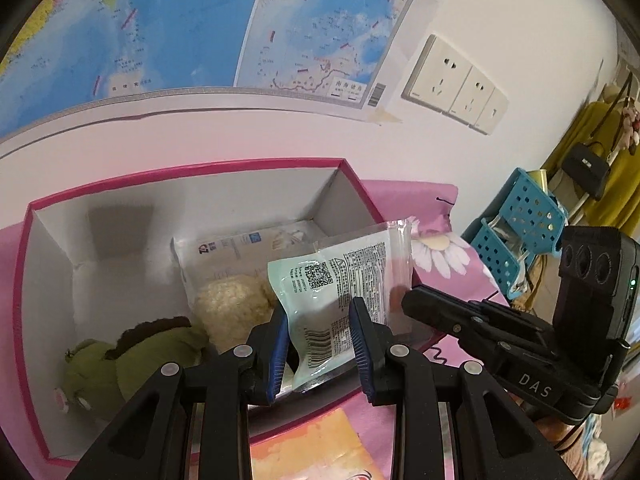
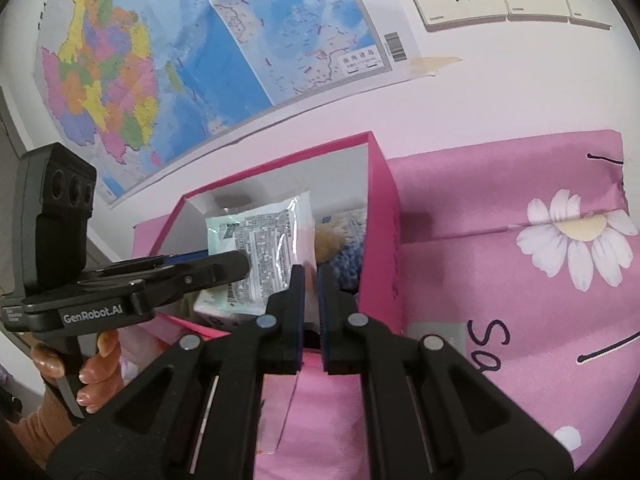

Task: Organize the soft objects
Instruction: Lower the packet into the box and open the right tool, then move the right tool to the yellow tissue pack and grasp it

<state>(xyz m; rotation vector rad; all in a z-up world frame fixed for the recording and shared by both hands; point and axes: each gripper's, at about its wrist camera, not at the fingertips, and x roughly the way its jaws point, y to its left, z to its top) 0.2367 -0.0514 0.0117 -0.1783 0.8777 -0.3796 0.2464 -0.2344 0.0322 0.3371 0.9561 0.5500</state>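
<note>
The snack packet (image 1: pixel 340 300), a pale green sealed pouch with a clear edge, is held in the air over the open pink box (image 1: pixel 24 264), so that it can go down among the soft things already inside. The left gripper (image 1: pixel 322 344) pinches the lower part of the packet between its blue pads, and the right gripper (image 2: pixel 311 312) has its jaws pressed almost together on the clear side edge, probably to keep the thin film flat and steady. In the box lie a green plush toy (image 1: pixel 132 352), a cream fluffy toy (image 1: pixel 232 304) and a flat white pack (image 1: pixel 240 248). The box stands on a pink cloth with daisies (image 2: pixel 520 280), below a wall map (image 1: pixel 160 20). On the packet a QR code and a barcode show, but the small print is not readable. One gripper body reads "DAS", the other "GenRobot.AI"; the cloth shows the letters "Sa".
</note>
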